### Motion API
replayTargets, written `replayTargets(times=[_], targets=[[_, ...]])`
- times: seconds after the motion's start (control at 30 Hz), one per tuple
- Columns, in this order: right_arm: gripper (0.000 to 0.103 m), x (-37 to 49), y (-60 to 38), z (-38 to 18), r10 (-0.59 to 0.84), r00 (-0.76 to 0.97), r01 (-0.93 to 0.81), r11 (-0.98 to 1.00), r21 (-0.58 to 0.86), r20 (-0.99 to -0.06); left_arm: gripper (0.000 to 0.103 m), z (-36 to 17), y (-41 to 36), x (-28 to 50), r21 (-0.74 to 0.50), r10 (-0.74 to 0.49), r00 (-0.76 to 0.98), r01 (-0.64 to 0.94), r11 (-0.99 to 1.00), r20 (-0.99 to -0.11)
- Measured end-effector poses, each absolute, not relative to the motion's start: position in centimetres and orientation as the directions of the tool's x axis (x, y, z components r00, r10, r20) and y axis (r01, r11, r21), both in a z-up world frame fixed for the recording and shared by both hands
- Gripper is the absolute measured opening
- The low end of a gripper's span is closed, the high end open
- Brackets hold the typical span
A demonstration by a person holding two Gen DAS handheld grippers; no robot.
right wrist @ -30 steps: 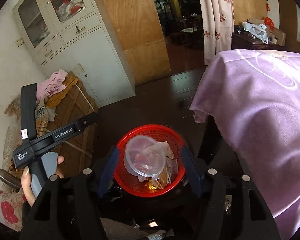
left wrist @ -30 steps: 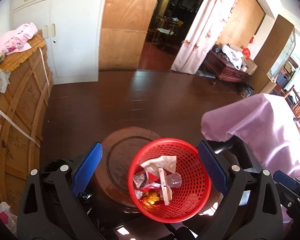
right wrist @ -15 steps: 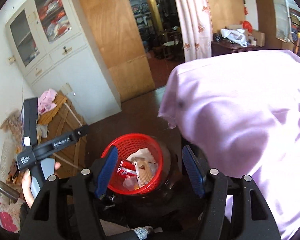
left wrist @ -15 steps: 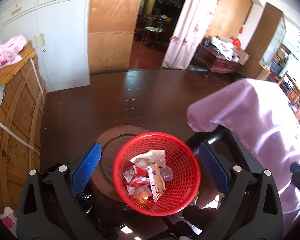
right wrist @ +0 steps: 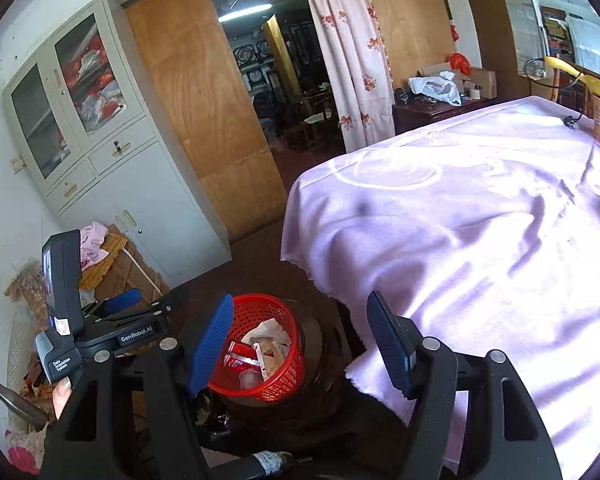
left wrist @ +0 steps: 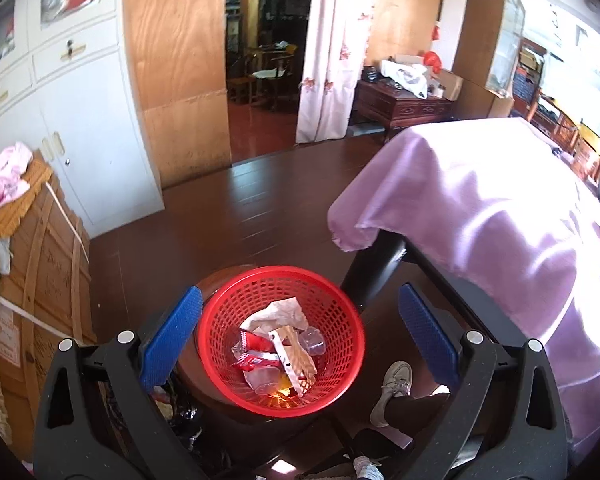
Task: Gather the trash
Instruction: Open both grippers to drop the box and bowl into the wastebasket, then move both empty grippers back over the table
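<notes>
While shoe [left wrist: 394, 386] shows left-view only, right view shows left tool [right wrist: 130, 306].

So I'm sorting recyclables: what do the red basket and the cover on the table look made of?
The red basket looks like moulded plastic: glossy, with a regular lattice of holes. The lilac table cover looks like soft woven cloth, matte, creased, with a frayed hem; the exact fibre can't be told.

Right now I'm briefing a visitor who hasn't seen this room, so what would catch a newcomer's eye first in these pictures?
First, the bright red plastic mesh basket on a dark round wooden stool, holding crumpled paper and wrappers. Next, the pale purple cloth draped over the table to its right. Both open tools frame the basket and hold nothing.
</notes>
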State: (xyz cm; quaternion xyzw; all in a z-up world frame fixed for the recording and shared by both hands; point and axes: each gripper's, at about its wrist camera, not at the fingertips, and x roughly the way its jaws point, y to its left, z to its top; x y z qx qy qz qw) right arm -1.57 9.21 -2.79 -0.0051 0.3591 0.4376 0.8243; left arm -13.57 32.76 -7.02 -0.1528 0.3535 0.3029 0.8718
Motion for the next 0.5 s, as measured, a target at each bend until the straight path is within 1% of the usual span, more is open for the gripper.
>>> replayTargets(times=[0.3,0.5], targets=[[0.069,-0.7,3.8,-1.8,0.721,0.428,-0.669,0.658,0.346,-0.546,0.096,-5.1,27.6,-12.1,0.084,0.483,0.584,-0.577,0.812,-0.653],[0.069,0.1,0.7,-1.3,0.713,0.467,-0.634,0.683,0.364,-0.523,0.096,-4.7,25.2,-11.4,0.132,0.481,0.599,-0.531,0.837,-0.641]])
